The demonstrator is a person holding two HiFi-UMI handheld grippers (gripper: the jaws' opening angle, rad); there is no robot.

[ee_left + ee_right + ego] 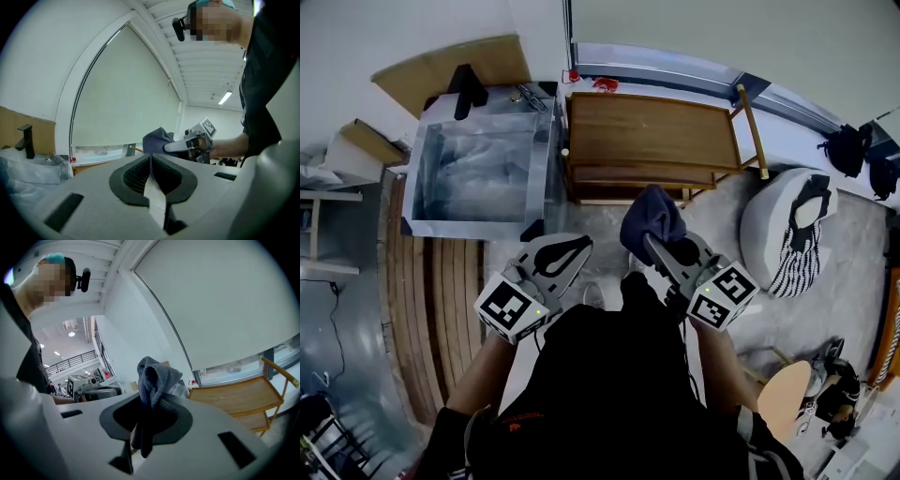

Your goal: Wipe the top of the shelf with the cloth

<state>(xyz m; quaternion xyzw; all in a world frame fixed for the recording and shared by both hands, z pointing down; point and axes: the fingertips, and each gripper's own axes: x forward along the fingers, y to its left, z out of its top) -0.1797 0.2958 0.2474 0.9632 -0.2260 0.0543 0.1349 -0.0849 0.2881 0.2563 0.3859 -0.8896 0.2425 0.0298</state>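
The cloth (pixel 654 214) is pinched in the right gripper (pixel 149 411), held in the air short of the wooden shelf (pixel 652 131), the left gripper (pixel 151 164) pressed together on nothing: approach step, probably; next, lower the cloth flat onto the shelf top.

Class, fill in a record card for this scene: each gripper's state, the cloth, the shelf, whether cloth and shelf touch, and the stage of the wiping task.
right gripper: shut on the cloth, held in the air short of the shelf
left gripper: fingers together, nothing between them
cloth: dark grey, bunched, hanging through the right gripper's fingers
shelf: wooden, tiered, ahead of both grippers
contact: cloth not touching the shelf top
task stage: wiping not yet begun
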